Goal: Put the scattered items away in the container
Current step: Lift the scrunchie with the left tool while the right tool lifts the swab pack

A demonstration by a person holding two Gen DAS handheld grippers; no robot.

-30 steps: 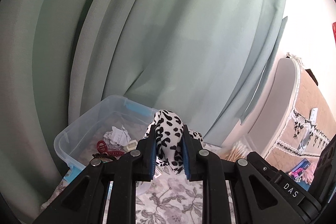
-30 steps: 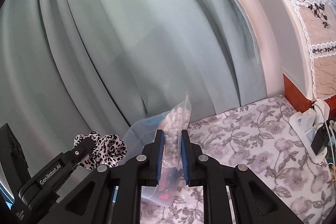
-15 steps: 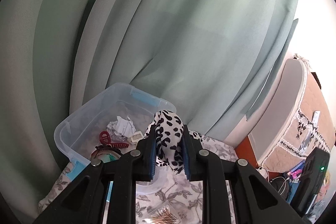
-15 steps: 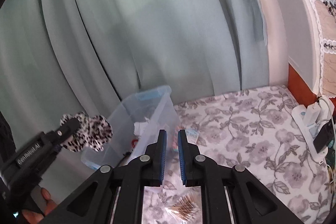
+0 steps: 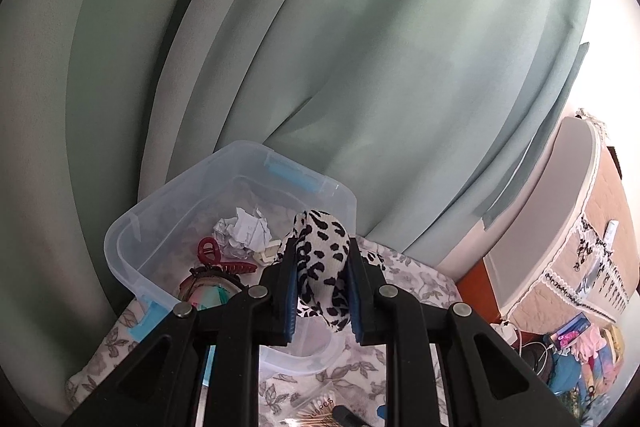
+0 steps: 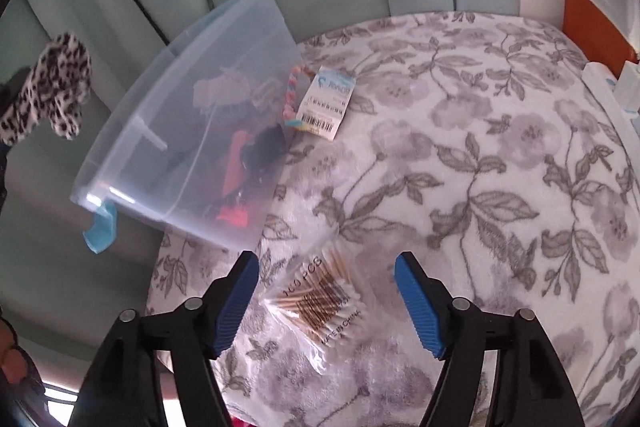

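My left gripper [image 5: 322, 291] is shut on a black-and-white spotted scrunchie [image 5: 320, 267], held just over the near rim of the clear plastic bin [image 5: 132, 227]. Inside the bin lie crumpled paper [image 5: 244, 229], a red hair claw [image 5: 218, 257] and a round mirror. The scrunchie [image 6: 52, 87] also hangs at the far left of the right wrist view. My right gripper [image 6: 326, 275] points down at the floral cover, its jaws opening wide. A bag of cotton swabs [image 6: 320, 301] lies on the cover between them, untouched by the pads.
A colourful braided band with a white barcode card [image 6: 328, 101] lies on the floral bedspread [image 6: 500, 167] beside the bin [image 6: 208, 131]. Green curtains [image 5: 360, 47] hang behind. A headboard and cluttered corner [image 5: 576, 339] sit at the right.
The right gripper let go of its bead bag, swung down toward the bedspread and opened over the swab bag. The left gripper sank slightly toward the bin with the scrunchie.
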